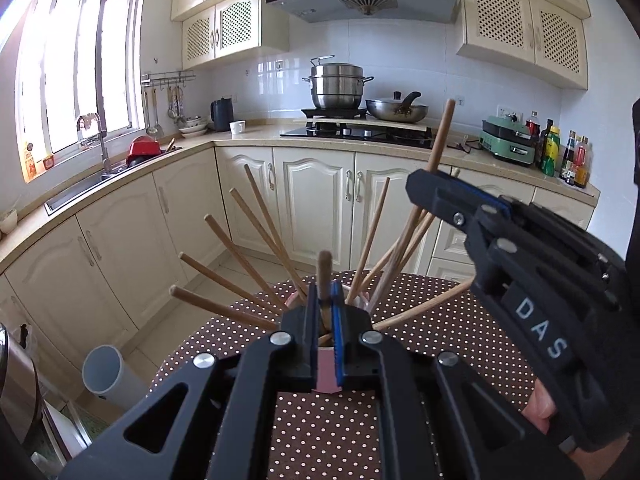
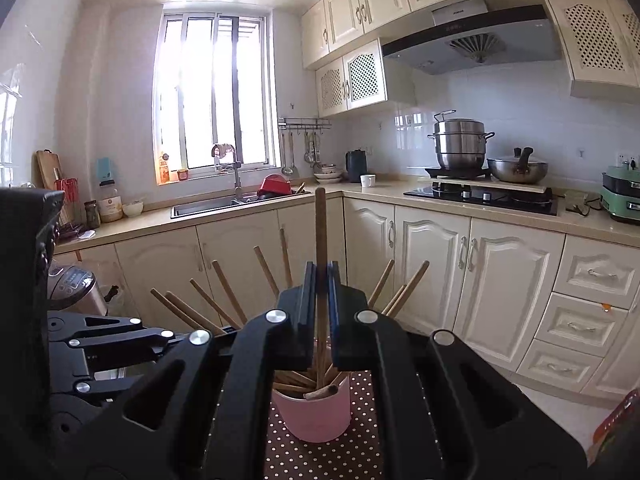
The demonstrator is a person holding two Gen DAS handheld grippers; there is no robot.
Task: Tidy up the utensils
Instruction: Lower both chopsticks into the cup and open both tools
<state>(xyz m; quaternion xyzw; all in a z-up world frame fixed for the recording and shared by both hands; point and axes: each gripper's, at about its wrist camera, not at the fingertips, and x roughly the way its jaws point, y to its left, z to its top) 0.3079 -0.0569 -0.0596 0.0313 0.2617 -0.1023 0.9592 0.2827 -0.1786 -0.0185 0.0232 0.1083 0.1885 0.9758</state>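
Observation:
A pink cup [image 2: 314, 416] stands on a brown polka-dot table [image 2: 320, 460] and holds several wooden chopsticks fanned outward. My right gripper [image 2: 321, 280] is shut on one upright chopstick [image 2: 320, 232] whose lower end is inside the cup. In the left wrist view the right gripper [image 1: 424, 186] shows at the right, gripping that chopstick [image 1: 442, 136]. My left gripper [image 1: 325, 300] is shut on the near rim of the pink cup [image 1: 326, 372]; a chopstick [image 1: 324, 272] stands just behind its jaws. The other chopsticks [image 1: 224, 286] lean out to both sides.
Cream kitchen cabinets [image 1: 316, 200] and a counter [image 1: 248, 136] run behind the table. A sink [image 2: 208, 204], a hob with a steel pot [image 2: 460, 146] and a wok [image 2: 516, 170] sit on it. A grey bin [image 1: 106, 376] stands on the floor at the left.

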